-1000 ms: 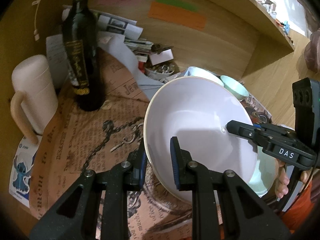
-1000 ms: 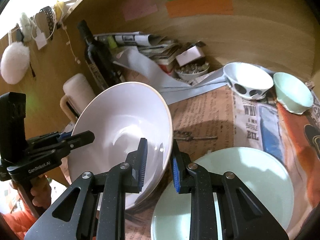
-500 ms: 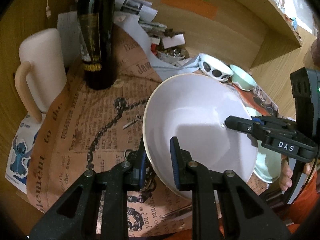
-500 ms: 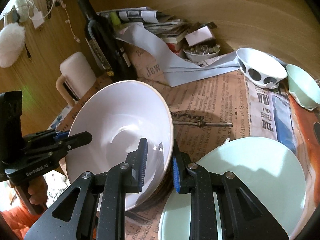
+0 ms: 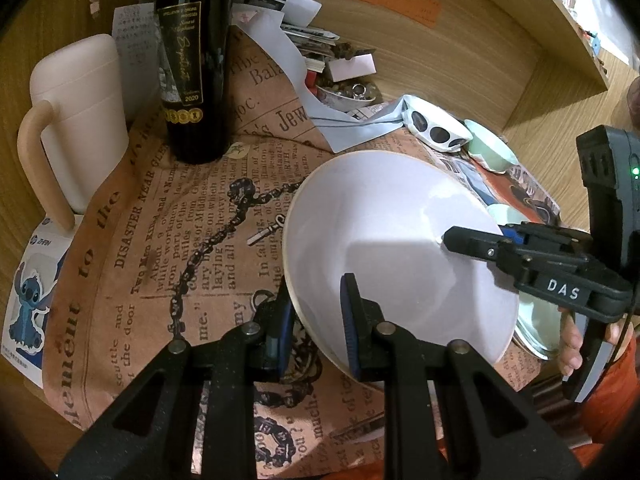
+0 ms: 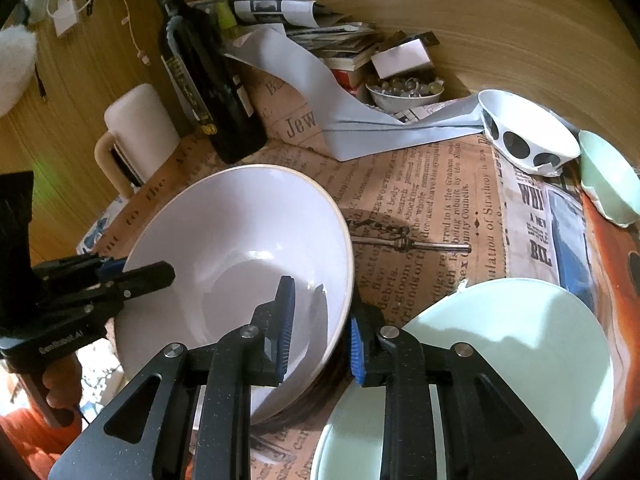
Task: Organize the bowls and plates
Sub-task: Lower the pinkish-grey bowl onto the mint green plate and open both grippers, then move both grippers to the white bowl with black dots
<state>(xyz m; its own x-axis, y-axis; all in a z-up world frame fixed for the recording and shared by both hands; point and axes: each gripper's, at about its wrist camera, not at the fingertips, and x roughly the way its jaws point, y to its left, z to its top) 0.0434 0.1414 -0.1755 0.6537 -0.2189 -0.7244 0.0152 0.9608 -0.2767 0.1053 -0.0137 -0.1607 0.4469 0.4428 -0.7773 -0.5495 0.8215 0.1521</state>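
Note:
A large white bowl [image 5: 392, 248] [image 6: 240, 256] is held above the newspaper-covered table by both grippers. My left gripper [image 5: 316, 316] is shut on its near rim. My right gripper [image 6: 320, 326] is shut on the opposite rim, and it also shows in the left wrist view [image 5: 472, 246]. A pale green plate [image 6: 500, 368] lies on the table under and right of the right gripper. A white bowl with black dots [image 6: 528, 136] and a small pale green bowl [image 6: 612, 176] stand at the far right.
A dark wine bottle [image 5: 192, 60] and a cream jug with a handle [image 5: 76, 120] stand at the back left. A small dish of trinkets [image 6: 404, 90], stacked papers and a wooden back wall close the rear. The table's front edge is near.
Both grippers have carried the white bowl nearer and higher; the bottle and jug now look closer in the left view. Both grips are unchanged.

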